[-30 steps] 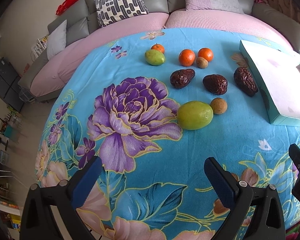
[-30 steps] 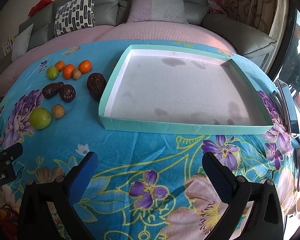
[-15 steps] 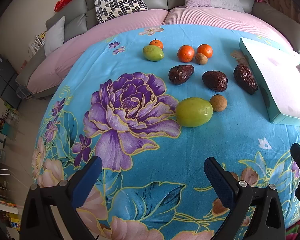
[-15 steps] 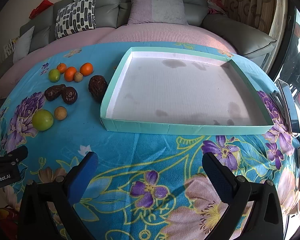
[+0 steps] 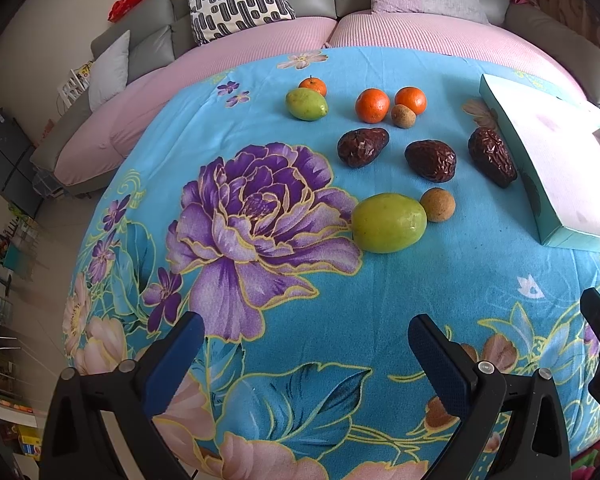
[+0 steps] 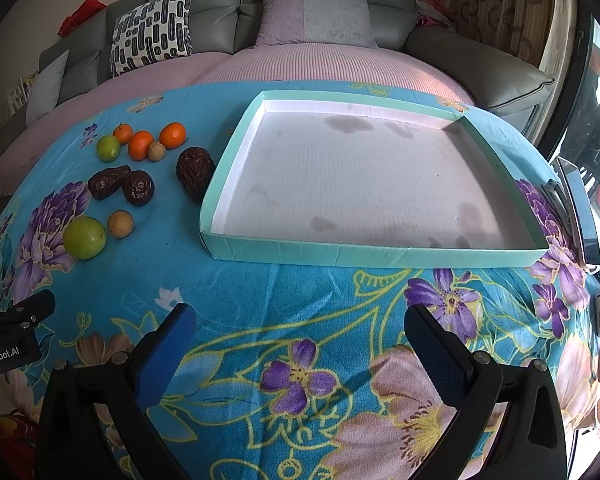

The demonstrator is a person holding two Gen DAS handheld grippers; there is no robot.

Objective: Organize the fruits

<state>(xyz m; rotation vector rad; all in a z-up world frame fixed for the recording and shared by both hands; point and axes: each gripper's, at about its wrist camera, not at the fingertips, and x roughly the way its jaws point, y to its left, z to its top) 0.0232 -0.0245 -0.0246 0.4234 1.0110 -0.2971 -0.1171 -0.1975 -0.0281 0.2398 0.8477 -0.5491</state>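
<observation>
- Left wrist view: our left gripper (image 5: 304,356) is spread and empty above the tablecloth (image 5: 380,300). The large green fruit (image 5: 389,223) lies ahead and slightly right, long axis crosswise to the fingers, a small brown fruit (image 5: 438,204) touching it.
- Right wrist view: our right gripper (image 6: 300,344) is spread and empty, facing the teal tray (image 6: 372,254) (nothing in it). The fruits lie far left, so we judge the left gripper nearer.

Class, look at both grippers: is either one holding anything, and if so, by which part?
Nothing is held. The left gripper and right gripper are both open above the cloth; all fruit lies untouched beside the tray.
</observation>
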